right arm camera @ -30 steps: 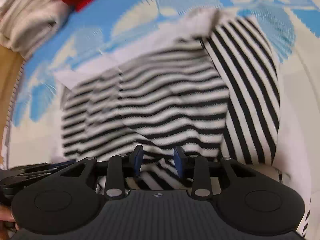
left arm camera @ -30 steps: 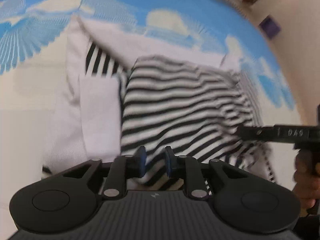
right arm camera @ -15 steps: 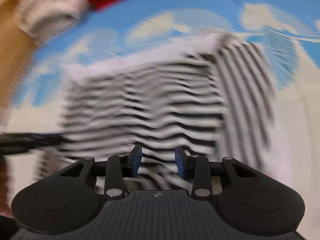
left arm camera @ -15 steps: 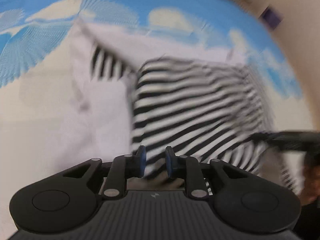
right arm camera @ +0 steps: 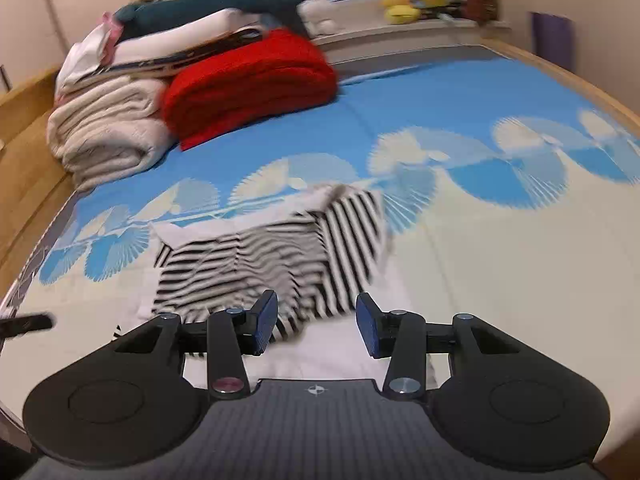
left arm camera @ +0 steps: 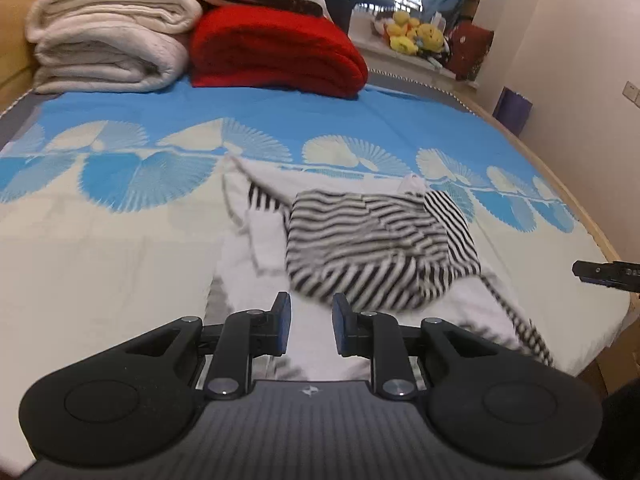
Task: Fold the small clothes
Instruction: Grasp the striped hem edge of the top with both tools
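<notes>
Striped top (left arm camera: 376, 248) lies crumpled on white cloth (left arm camera: 264, 240), mid bed (left arm camera: 120, 248). Left gripper (left arm camera: 308, 314) just in front of it, jaws apart, holding nothing. Right gripper (right arm camera: 316, 318) same, wide apart, empty. Red blanket (left arm camera: 276, 52) + cream blankets (left arm camera: 104, 44) far back.

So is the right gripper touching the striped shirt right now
Apart. In the right wrist view the right gripper hangs open with nothing between its pads, and the striped shirt lies on the bed beyond and below them.
</notes>
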A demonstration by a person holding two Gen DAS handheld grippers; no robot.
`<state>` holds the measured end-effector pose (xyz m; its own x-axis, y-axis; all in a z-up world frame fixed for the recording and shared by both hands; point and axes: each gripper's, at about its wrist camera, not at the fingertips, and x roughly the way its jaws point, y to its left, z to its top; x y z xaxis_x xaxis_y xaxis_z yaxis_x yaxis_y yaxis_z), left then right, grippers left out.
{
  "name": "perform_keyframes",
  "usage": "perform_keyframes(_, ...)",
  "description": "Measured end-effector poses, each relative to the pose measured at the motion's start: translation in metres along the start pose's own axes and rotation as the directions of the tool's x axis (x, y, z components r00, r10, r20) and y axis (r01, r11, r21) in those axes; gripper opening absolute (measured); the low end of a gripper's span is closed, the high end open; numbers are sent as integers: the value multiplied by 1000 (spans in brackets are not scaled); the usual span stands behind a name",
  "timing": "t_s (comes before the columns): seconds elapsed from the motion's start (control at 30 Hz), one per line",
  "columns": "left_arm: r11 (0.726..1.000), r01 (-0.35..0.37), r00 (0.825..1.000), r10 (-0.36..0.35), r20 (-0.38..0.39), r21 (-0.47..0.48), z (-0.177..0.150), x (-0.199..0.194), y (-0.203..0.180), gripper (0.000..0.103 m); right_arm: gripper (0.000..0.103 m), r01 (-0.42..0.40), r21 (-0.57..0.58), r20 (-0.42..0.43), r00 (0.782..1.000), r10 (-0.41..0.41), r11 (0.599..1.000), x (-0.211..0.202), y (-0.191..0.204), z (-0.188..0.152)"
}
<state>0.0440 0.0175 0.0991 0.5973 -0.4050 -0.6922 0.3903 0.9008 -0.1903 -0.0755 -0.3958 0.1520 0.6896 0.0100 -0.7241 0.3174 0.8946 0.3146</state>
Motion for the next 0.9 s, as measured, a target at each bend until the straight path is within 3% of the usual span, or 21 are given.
perform_keyframes(0.1,998,-14,1000,13,-19,-63,-46,-8,14,24,45,61,73,-12,998,-61,995,0,-15,-40)
perform_keyframes(0.2,987,-73,993,58,-105,-145,-71,-4,32,25,45,120,114,-64,992,-113,986,2,-33,-75)
perform_keyframes(0.27,979,-57,992,34,-123,-196,-75,2,40,33,45,183,127,-148,975,-164,975,11,-40,-87)
perform_keyframes(0.33,970,-65,986,26,-163,-235,-78,15,47,48,45,175,161,-173,974,-147,971,19,-46,-91)
perform_keyframes(0.47,942,-104,967,21,-255,-318,-91,41,58,60,50,237,163,-230,953,-196,958,39,-55,-97)
perform_keyframes(0.57,919,-123,952,3,-305,-375,-99,53,65,61,53,241,186,-297,938,-179,952,55,-62,-108)
perform_keyframes(0.7,923,-115,941,-17,-338,-367,-103,66,59,62,54,270,170,-360,912,-195,948,68,-64,-125)
perform_keyframes(0.9,933,-141,942,23,-335,-332,-104,73,50,61,56,257,138,-351,916,-195,957,67,-57,-127)
